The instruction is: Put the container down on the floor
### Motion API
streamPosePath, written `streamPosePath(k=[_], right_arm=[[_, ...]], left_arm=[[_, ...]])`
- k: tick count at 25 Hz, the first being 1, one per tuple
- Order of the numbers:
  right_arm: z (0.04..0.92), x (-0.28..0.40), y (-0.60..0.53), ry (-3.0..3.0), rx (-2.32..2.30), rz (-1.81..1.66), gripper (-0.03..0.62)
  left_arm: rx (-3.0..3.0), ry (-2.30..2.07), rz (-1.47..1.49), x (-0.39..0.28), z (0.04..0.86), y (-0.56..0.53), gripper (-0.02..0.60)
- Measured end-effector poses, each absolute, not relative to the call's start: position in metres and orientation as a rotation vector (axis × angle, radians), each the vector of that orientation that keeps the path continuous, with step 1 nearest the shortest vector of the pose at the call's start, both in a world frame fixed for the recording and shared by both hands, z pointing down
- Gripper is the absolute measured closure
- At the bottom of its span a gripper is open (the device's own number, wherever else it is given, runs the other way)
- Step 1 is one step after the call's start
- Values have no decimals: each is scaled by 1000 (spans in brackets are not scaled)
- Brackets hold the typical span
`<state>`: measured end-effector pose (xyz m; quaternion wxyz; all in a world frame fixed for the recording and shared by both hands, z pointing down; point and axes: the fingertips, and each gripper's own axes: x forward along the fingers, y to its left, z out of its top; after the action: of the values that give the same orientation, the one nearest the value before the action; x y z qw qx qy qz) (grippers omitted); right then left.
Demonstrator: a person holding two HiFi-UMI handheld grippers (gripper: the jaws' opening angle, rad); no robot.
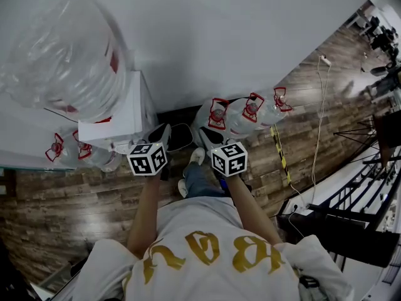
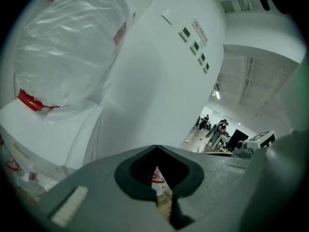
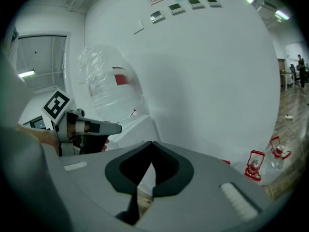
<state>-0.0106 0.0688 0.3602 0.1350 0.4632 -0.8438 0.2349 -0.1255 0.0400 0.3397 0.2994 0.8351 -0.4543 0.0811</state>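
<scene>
The left gripper (image 2: 155,148) and the right gripper (image 3: 151,143) both have jaws closed on nothing, near the big clear plastic bottle (image 1: 62,49).

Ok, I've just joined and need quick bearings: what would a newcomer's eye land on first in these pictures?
The huge clear water bottle sits upside down on the white dispenser at the head view's upper left. Red-handled bottles line the wall on the wooden floor. The left gripper and right gripper, both shut on nothing, sit at centre.
</scene>
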Motion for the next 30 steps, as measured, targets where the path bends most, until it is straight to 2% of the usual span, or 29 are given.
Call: streamPosePath(k=[30], right_arm=[[371, 11, 70, -2369, 1387, 725, 566]], left_arm=[[2179, -1297, 284, -137, 357, 40, 581]])
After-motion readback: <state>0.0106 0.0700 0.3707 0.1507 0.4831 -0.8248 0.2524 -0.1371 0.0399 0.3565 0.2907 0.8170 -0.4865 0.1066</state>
